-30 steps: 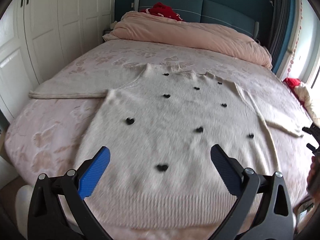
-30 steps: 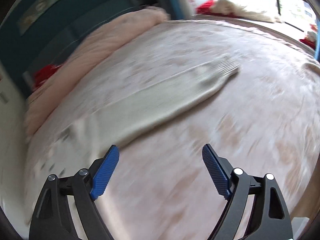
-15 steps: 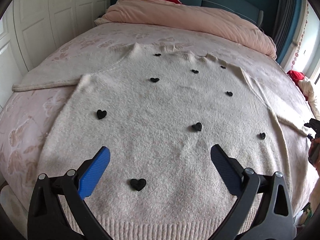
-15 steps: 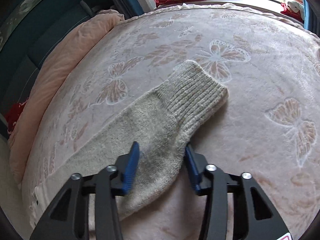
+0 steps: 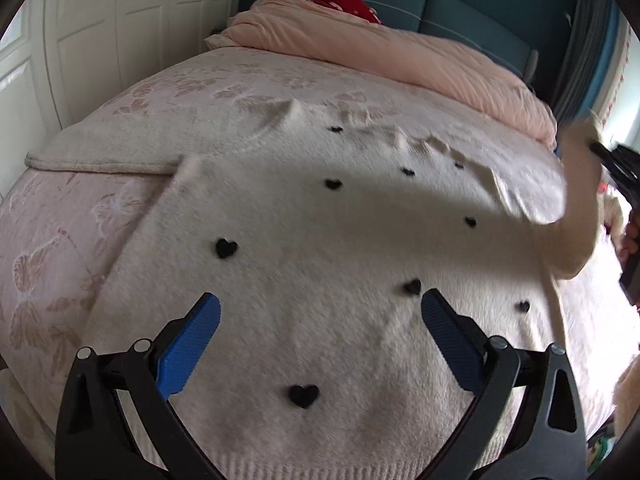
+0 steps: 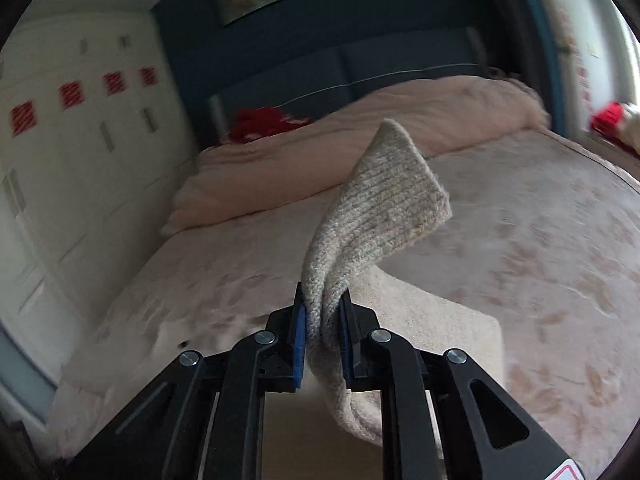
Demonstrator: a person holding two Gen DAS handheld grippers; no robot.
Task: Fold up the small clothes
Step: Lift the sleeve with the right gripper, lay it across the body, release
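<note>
Above the sweater, the left claw gapes, while the right claw, just closing, pinches its raised sleeve.

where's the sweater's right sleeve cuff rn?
Right wrist view: ribbed cuff is lifted off the bed, pinched in the right hand-held gripper, pink duvet behind.

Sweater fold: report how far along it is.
Done: sweater lies spread flat on the bed. In hand: right gripper, jaws just closed, pinches the lifted sleeve cuff. Left: both sleeves and body unfolded; left gripper open above the hem.
</note>
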